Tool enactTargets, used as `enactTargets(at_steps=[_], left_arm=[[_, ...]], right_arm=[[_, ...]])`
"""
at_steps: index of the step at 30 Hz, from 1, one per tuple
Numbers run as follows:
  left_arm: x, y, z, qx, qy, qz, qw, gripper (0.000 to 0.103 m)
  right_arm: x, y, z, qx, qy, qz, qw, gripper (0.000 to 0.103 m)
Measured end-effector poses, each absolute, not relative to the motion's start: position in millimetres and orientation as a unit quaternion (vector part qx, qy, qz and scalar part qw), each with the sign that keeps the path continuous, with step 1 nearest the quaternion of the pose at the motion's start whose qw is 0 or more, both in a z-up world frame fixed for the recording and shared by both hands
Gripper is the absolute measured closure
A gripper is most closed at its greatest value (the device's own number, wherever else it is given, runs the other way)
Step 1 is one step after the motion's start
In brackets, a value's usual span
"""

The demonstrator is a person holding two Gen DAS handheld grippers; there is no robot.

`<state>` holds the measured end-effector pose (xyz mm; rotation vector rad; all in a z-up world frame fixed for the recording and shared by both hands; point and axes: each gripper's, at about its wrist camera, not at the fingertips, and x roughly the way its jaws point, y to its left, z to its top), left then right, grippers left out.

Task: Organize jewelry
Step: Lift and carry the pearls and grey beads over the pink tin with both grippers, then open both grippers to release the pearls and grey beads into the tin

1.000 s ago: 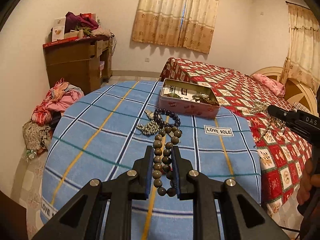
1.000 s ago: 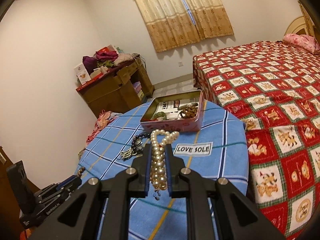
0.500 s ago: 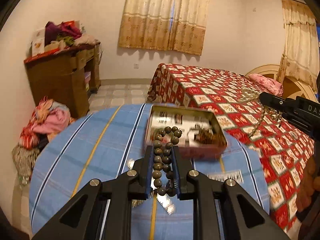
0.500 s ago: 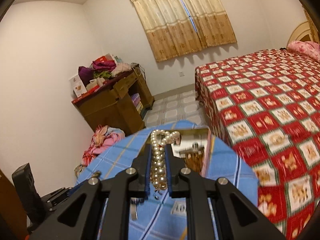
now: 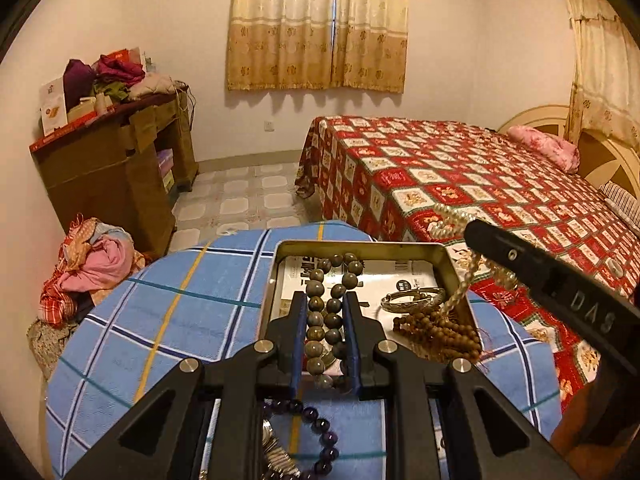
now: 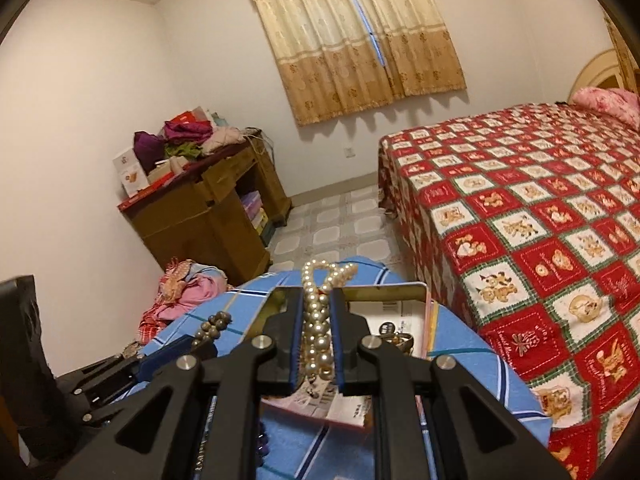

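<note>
Both grippers hang over the open tin (image 5: 450,264), left gripper (image 5: 326,336) clamped on dark beads (image 5: 332,300), right gripper (image 6: 316,330) on pearls (image 6: 316,320), each strand lying along its fingers.

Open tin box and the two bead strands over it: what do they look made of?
Rectangular open tin box: thin metal, shiny brass-toned rim. Grey-brown round-bead strand: likely wood or seed, dull sheen. White pearl strand: pearl or imitation, glossy highlights; can't tell which.
</note>
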<state>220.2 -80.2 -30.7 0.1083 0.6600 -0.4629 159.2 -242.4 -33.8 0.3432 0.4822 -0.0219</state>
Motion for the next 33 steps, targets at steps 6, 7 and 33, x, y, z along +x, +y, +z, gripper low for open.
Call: enactTargets(at_steps=[6, 7, 33], left_arm=[[238, -96, -50, 0.067, 0.344, -0.207, 0.914, 0.085], [240, -98, -53, 0.069, 0.347, -0.205, 0.913, 0.085], [275, -131, -100, 0.111, 0.393, -0.188, 0.893, 0.085]], right_arm=[[174, -247, -56, 0.179, 0.246, -0.033, 0.952, 0.088], [175, -247, -60, 0.177, 0.245, -0.039, 0.952, 0.088], [192, -248, -95, 0.173, 0.279, -0.048, 0.943, 0.086]])
